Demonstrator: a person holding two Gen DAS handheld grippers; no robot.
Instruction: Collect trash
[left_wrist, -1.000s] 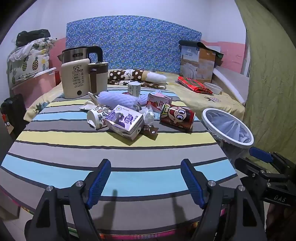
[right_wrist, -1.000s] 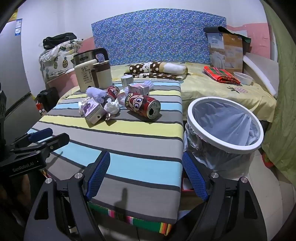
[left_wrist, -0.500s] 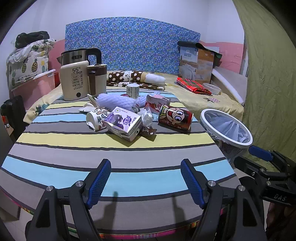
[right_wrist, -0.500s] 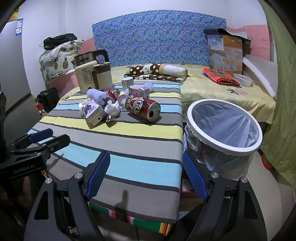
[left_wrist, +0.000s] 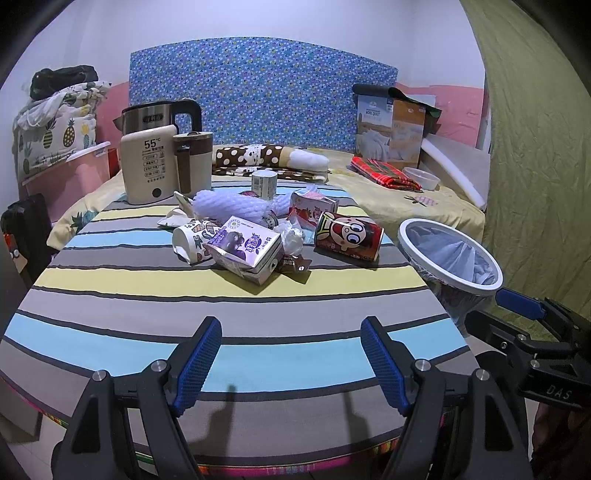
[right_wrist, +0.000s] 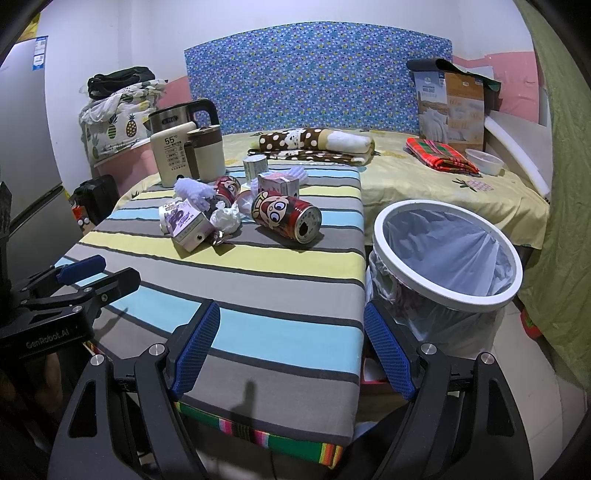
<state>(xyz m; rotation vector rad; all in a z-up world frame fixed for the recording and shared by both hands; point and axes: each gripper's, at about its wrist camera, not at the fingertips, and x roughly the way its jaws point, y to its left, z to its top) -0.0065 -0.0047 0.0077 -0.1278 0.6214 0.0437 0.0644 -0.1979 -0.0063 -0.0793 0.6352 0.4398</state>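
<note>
A heap of trash lies mid-table on the striped cloth: a purple milk carton (left_wrist: 245, 249), a tipped paper cup (left_wrist: 188, 242), a red cartoon can (left_wrist: 349, 236) on its side, crumpled white paper (left_wrist: 293, 236), a pink carton (left_wrist: 314, 206) and white foam netting (left_wrist: 232, 203). The same red can (right_wrist: 286, 216) and purple carton (right_wrist: 186, 223) show in the right wrist view. A white-rimmed bin (right_wrist: 447, 254) with a plastic liner stands right of the table. My left gripper (left_wrist: 291, 363) is open over the near table edge. My right gripper (right_wrist: 291, 350) is open, near the table's front right corner beside the bin.
A kettle with a cream base (left_wrist: 149, 166) and a brown-lidded jug (left_wrist: 194, 162) stand at the table's back left. Behind is a bed with a dotted cushion (left_wrist: 269, 158), a red plaid cloth (left_wrist: 384, 173) and a boxed quilt (left_wrist: 389, 133). A green curtain (left_wrist: 535, 147) hangs right.
Both grippers have drifted slightly; the trash heap sits a little lower and nearer in the right wrist view. Jaws stay open and nothing on the table has moved.
</note>
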